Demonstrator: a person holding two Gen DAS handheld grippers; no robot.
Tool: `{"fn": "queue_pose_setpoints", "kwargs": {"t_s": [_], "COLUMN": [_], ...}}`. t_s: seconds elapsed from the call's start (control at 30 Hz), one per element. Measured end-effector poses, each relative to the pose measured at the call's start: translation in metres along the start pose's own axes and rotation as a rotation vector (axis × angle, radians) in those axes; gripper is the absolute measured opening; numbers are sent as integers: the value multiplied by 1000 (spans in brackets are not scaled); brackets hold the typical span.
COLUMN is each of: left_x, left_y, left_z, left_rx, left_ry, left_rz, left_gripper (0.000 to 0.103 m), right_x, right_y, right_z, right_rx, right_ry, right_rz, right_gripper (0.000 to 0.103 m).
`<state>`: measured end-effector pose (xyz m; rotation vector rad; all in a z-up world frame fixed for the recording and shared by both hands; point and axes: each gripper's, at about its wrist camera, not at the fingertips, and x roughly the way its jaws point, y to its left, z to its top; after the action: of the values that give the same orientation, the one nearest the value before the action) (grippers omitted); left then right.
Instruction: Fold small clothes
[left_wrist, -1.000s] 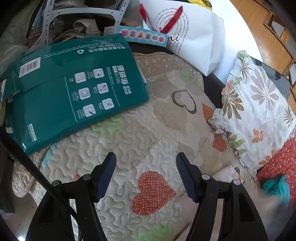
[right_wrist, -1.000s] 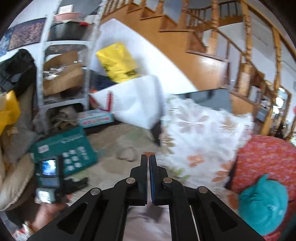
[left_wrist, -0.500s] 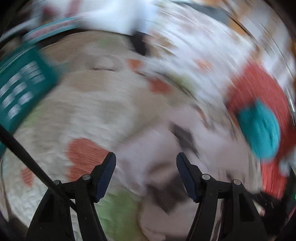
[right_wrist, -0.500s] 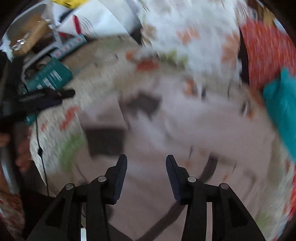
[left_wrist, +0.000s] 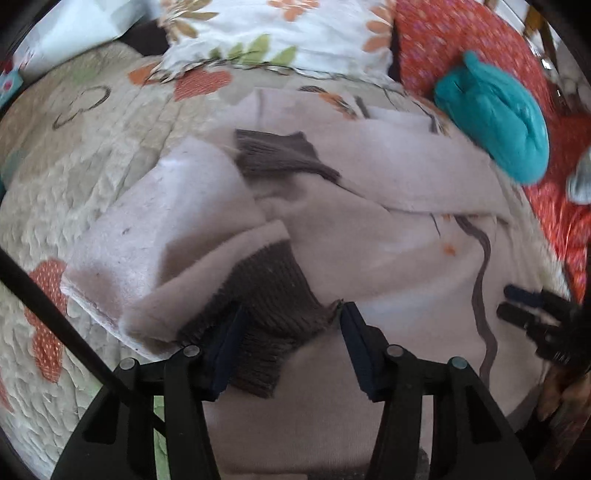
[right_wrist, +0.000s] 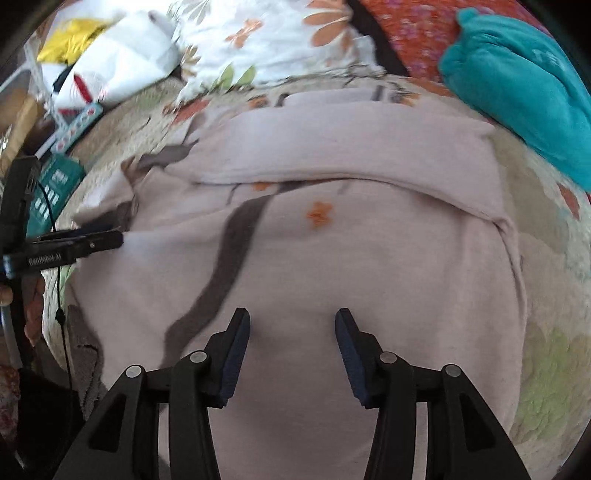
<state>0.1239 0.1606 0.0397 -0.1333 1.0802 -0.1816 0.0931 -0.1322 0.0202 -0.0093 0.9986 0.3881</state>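
Left wrist view: both grippers, left gripper and right gripper, gape empty over a partly folded pink sweater, sleeves still untidy.

pink sweater runs off the lower frame edge.

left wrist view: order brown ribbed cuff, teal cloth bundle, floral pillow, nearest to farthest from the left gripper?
From the left gripper:
1. brown ribbed cuff, right between the open fingers.
2. teal cloth bundle, upper right on the red cushion.
3. floral pillow, top centre, past the pink garment.
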Motion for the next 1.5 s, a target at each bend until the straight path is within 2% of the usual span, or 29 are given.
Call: {"fn": "queue_pose_setpoints", "kwargs": {"t_s": [0.1,0.17,0.2,0.23,0.33,0.4,0.47,0.5,0.57,0.63,0.7,0.8,0.9,1.07,1.2,1.37,1.4,1.47,1.5], "left_x": [0,2,1,-1,-17,-43,-78,-90,-118,-139,-158,-180,-196,-197,-179,-152,-145,-137,-134], "left_y": [-9,-18,-19,-18,-4,14,48,61,93,122,143,145,127,42,-50,-158,-174,-194,-198], "left_z": [-4,-4,-4,-3,7,16,23,26,37,50,65,84,102,136,167,190,192,190,187], "left_rx": [50,92,97,83,-12,-101,-236,-272,-345,-395,-433,-438,-417,-291,-192,-56,-38,-53,-62], "left_ry": [-10,-17,-23,-28,-84,-164,-259,-290,-357,-383,-400,-430,-455,-448,-412,-333,-295,-264,-269], "left_rz": [64,103,110,102,80,84,86,109,209,291,322,345,292,160,-21,-251,-301,-330,-317], "left_gripper": [44,34,13,9,8,8,8,7,7,7,7,7,7,7,7,9,12,25,43], "right_x": [-3,-3,-2,0,1,0,0,0,-1,-1,-2,-2,-3,-13,-21,-16,-15,-14,-15], "right_y": [-3,2,4,6,7,5,2,-1,-7,-12,-13,-11,-13,-27,-46,-70,-73,-81,-84], "right_z": [-4,-3,-2,-1,-3,-2,0,1,2,2,3,3,4,8,11,12,13,14,14], "right_rx": [1,-38,-55,-70,-86,-78,-61,-49,-19,8,15,15,26,86,164,234,245,273,284], "right_ry": [-25,-26,-29,-30,-40,-43,-49,-50,-47,-48,-48,-54,-58,-84,-101,-86,-84,-83,-86], "right_rz": [14,-7,-16,-26,-42,-41,-45,-44,-27,-6,-2,-11,-5,15,51,44,49,64,62], "right_gripper": [53,54,54,54,54,54,54,54,53,53,53,53,53,53,53,53,53,53,53]}}
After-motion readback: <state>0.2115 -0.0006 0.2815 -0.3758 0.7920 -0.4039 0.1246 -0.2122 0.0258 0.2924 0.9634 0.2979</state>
